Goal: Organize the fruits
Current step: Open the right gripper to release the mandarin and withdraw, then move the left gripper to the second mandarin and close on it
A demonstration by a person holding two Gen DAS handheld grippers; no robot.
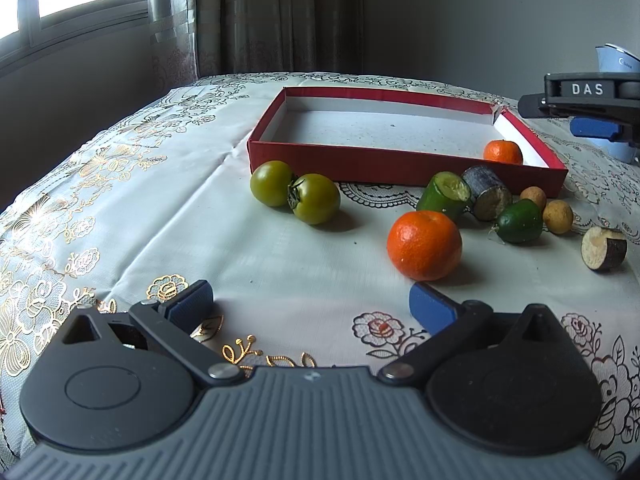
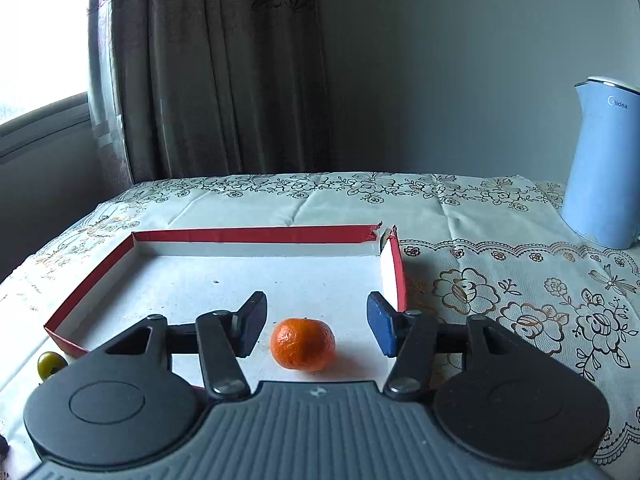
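Right gripper (image 2: 316,322): jaws wide apart, holding nothing, poised over the near right corner of the tray; in the left wrist view it shows at the right edge, marked DAS.
Small orange (image 2: 303,344): lies on the white floor of the tray, between the right gripper's two blue pads but touching neither; in the left wrist view it sits in the tray's near right corner (image 1: 503,152).
Red tray (image 2: 256,235): shallow, red walls, white inside, far right corner torn open; only the small orange lies in it.
Left gripper (image 1: 310,306): jaws spread wide, gripping nothing, low over the tablecloth, well short of the tray.
Large orange (image 1: 424,245): on the cloth just beyond the left gripper's right pad, outside the tray.
Two green tomatoes (image 1: 296,197): touching each other, on the cloth just in front of the tray's near wall.
Cut green piece (image 1: 444,196) and dark cut stalk (image 1: 487,198): side by side, near the tray's near wall, behind the large orange.
Green round fruit (image 1: 519,222): just right of the dark stalk.
Two small tan fruits (image 1: 548,206): beside the green round fruit, to its right.
Dark cut chunk (image 1: 603,248): alone, farther right on the cloth.
Tablecloth (image 1: 160,220): white with floral print, covers the table.
Blue kettle (image 2: 604,160): stands at the far right of the table, well apart from the tray.
Curtain (image 2: 216,72): hangs behind the table, beside a window.
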